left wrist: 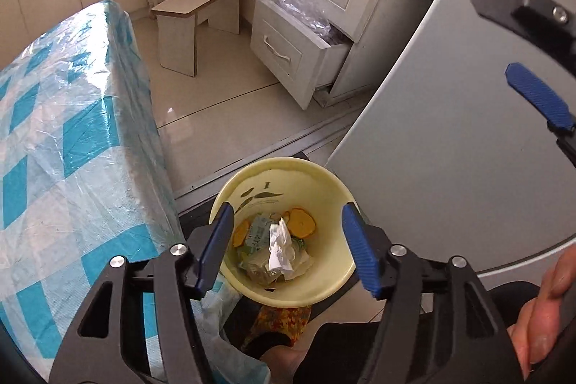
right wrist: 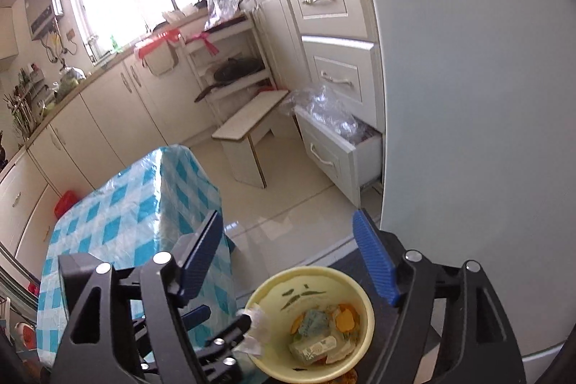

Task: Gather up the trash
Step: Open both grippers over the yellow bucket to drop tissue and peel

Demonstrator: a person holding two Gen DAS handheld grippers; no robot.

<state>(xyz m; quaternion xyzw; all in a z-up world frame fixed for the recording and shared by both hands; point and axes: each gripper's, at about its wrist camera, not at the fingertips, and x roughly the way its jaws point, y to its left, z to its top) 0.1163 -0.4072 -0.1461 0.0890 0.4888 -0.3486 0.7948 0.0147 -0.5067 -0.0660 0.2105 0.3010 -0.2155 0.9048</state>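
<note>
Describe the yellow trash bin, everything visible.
The yellow trash bin is a round, pale, plastic-looking tub with dark leaf markings on its inner wall. It stands upright and open on the floor between the checkered table and a grey panel. Inside lie crumpled white tissue, wrappers and orange peel-like bits. Neither claw grips it.

You can read nothing for certain: the yellow bin (left wrist: pixel 284 204) bears small dark print under its leaf marks, too small to make out.
</note>
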